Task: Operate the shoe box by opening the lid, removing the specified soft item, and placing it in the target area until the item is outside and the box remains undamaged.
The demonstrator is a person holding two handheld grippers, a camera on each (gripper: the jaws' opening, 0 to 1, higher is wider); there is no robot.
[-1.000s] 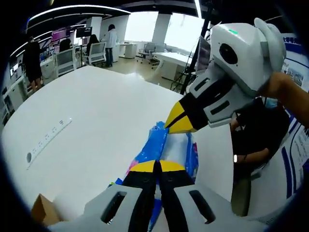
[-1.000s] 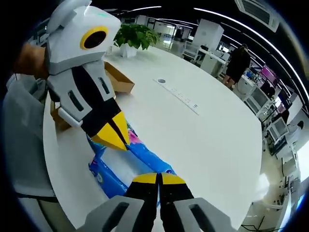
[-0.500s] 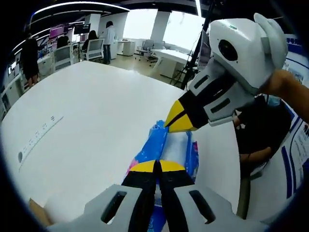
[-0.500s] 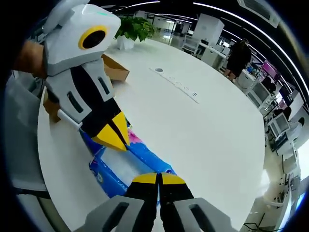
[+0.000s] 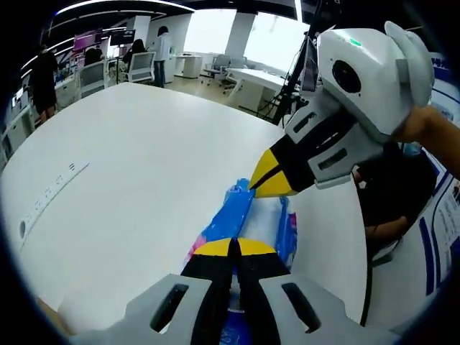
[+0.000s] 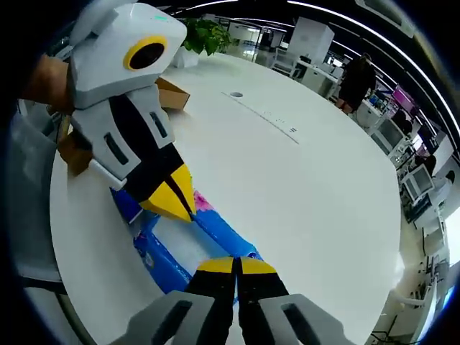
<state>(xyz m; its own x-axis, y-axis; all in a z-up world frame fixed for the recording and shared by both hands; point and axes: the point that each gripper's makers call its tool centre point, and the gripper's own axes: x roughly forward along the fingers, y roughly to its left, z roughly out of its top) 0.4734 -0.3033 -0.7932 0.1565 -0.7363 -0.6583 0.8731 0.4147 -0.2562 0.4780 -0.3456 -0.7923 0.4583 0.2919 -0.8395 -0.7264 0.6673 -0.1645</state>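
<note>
Left gripper view. Nearest us, the left gripper (image 5: 231, 248) rises from the lower edge with its yellow-tipped jaws pressed together, pinching one end of the blue soft package (image 5: 248, 215). We see the package lying on the white table (image 5: 144, 165), stretched away from the jaws. At its far end the right gripper (image 5: 267, 188) comes in from the right, its yellow tips together on the package's edge. Beyond, a power strip (image 5: 47, 201) sits flush in the tabletop towards the left, and office chairs and standing people (image 5: 162, 47) occupy the background.

Right gripper view. Closest to us, the right gripper (image 6: 235, 264) has its jaws drawn together over the near end of the package (image 6: 188, 241), which shows blue with a pink patch. Just past it the left gripper (image 6: 180, 206) reaches in from the left, its jaws closed on the opposite end. Behind that gripper we find the brown cardboard shoe box (image 6: 169, 97) on the table (image 6: 287, 194), well apart from the package; the package lies outside it. Farther off stand a potted plant (image 6: 208, 32) and a person (image 6: 357, 79) near desks.
</note>
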